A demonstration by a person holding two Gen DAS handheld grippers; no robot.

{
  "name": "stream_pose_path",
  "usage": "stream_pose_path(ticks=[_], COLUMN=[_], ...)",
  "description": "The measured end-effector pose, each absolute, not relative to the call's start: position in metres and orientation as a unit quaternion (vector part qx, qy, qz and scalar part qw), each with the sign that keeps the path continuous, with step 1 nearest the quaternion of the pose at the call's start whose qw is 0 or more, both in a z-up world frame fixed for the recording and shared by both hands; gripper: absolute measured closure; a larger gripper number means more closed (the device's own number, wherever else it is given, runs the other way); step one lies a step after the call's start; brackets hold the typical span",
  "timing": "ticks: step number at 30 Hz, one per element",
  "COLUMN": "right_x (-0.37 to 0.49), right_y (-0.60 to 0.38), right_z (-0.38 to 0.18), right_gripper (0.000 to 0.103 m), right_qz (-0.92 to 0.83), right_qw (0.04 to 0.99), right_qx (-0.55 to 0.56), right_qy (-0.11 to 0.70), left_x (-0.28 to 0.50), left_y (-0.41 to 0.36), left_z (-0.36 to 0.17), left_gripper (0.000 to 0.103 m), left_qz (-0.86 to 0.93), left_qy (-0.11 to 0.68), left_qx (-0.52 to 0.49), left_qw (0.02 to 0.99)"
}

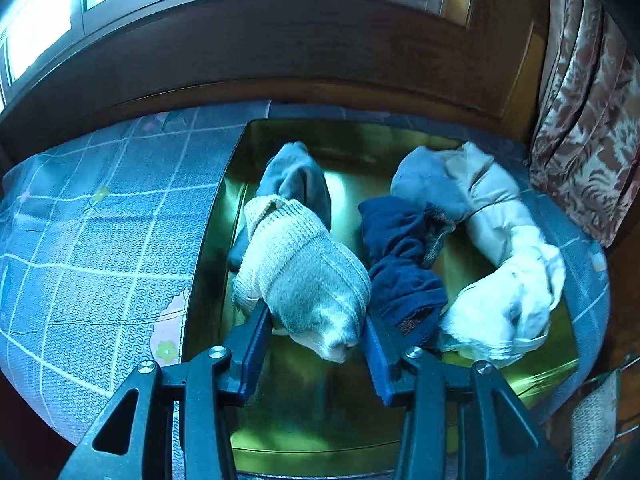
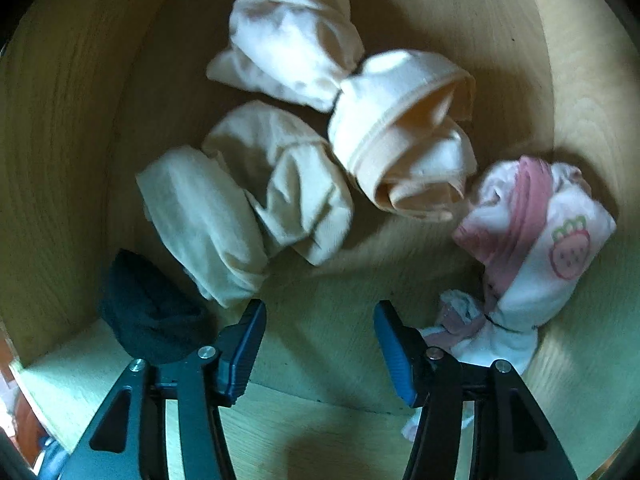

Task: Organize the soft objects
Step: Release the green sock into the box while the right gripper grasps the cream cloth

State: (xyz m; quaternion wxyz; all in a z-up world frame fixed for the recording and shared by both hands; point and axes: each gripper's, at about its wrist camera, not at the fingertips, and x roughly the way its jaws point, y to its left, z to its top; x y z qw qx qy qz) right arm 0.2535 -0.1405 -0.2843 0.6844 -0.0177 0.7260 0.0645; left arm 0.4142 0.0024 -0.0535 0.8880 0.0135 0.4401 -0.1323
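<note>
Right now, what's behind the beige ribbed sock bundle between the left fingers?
Directly behind the beige ribbed sock bundle a grey-blue sock bundle sticks up, lying on the gold tray. Its lower part is covered by the beige one, so whether they touch can't be told.

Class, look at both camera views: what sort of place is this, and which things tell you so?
Probably a bedroom or another room at home. A patterned bedcover or mat lies under a window, a floral curtain hangs beside it, and rolled socks sit in a wooden bin.
</note>
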Motion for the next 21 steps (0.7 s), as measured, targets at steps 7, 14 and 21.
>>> stream_pose_path(ticks=[7,14,21], right_x=[0.266,0.268,0.282], right_y=[-0.128,-0.121,-0.094], right_z=[-0.28,-0.267,-0.253], right_gripper=[0.034,0.029,0.015], right_qz=[0.064,0.07,0.076], right_qw=[0.712,0.735,0.765], right_qx=[0.009,0.032,0.015], right_qy=[0.699,0.674,0.639], left_x=[0.415,0.415,0.416], left_y=[0.002,0.003,0.006], left_z=[-0.061,-0.059,-0.061], left_gripper=[0.055,0.055,0.055], left_qz=[-0.13,-0.133,-0.127], left_qy=[0.447,0.444,0.448], left_qx=[0.01,0.011,0.005], left_qw=[0.885,0.886,0.885])
